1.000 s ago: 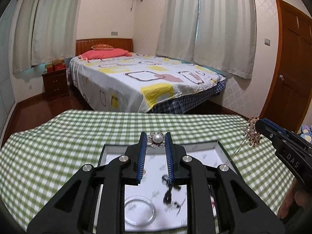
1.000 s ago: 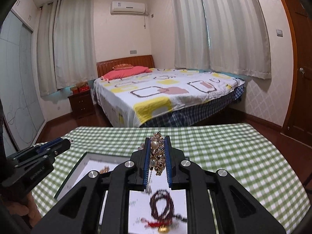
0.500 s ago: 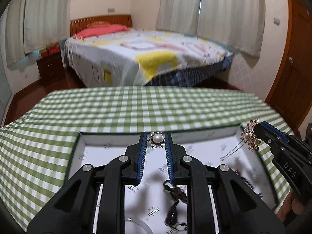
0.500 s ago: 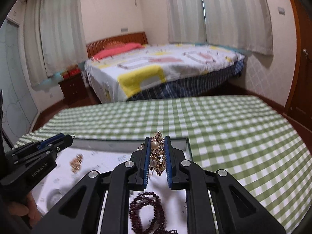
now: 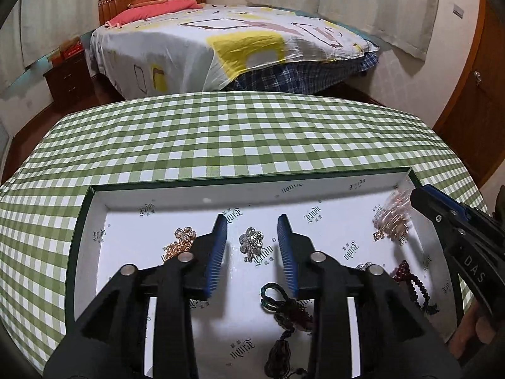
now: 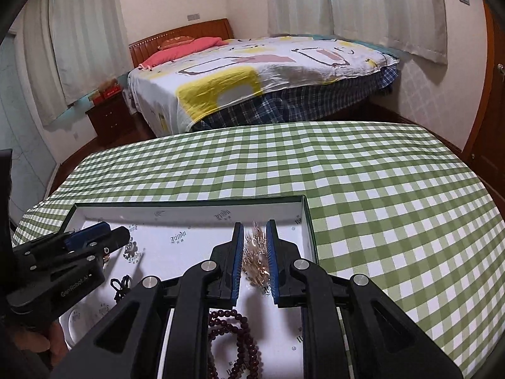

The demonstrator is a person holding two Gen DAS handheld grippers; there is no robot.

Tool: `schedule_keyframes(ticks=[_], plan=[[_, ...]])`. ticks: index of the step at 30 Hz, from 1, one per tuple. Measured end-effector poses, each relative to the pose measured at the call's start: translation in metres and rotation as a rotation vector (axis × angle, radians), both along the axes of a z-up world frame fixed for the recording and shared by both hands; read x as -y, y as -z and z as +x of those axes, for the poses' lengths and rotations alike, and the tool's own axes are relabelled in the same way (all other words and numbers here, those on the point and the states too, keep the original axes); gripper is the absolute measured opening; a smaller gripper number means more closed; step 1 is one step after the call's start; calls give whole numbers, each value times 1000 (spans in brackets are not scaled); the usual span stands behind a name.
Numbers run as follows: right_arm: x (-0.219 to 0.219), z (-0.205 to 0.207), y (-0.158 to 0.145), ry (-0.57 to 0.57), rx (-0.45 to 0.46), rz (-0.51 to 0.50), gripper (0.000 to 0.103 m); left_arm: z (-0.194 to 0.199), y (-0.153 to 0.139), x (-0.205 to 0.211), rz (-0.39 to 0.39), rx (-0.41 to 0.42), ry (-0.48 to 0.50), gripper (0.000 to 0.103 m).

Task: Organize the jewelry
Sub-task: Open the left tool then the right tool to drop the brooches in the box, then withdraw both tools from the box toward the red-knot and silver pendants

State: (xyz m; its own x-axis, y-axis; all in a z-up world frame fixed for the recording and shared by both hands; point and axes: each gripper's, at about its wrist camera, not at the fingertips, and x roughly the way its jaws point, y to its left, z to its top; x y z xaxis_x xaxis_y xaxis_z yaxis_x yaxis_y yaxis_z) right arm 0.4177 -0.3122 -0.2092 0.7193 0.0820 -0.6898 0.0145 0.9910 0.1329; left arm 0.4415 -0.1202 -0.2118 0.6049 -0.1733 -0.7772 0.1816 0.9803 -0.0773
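The left gripper (image 5: 252,233) hangs over the far part of a shallow white-lined box (image 5: 202,194) that sits on a green checked tablecloth (image 5: 221,132); its jaws are opening, and the silver flower brooch (image 5: 251,241) lies on the box floor in the gap, free of both blue pads (image 5: 217,252). Just left of that gripper lies a gold flower brooch (image 5: 180,243), and nearer the camera a dark cord with a pendant (image 5: 284,312) crosses the lining. The right gripper (image 6: 255,246) is down in the box's far right corner with its jaws pressed close on a gold ornament with a chain (image 6: 255,259) (blurred, so its details cannot be made out), whose lower part reaches the white lining. A string of dark red beads (image 6: 233,331) lies in the box just under that gripper. Behind the table stand a bed (image 5: 227,41) and pale curtains (image 5: 378,0).
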Motion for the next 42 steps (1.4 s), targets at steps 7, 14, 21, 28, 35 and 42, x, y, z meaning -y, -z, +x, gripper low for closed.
schedule_keyframes(ticks=[7,14,21,28,35,42], plan=[[1,0,1,1,-1,2,17,-3,1,-1,-12,-3,-8,34],[2,-6,-1,11,21,3,17,-6,-2,-3,-18,10,-15,43],[5,-16,-8,32,68,3,52,-11,-9,-6,-29,38,-26,51],[-2,-40,-24,34,126,-7,53,-31,-25,-14,-42,84,-44,60],[-18,-92,-37,23,182,-19,53,-84,-45,-34,-70,160,-75,65],[-37,-144,-27,-12,160,-26,53,-144,-48,-57,-94,161,-109,66]])
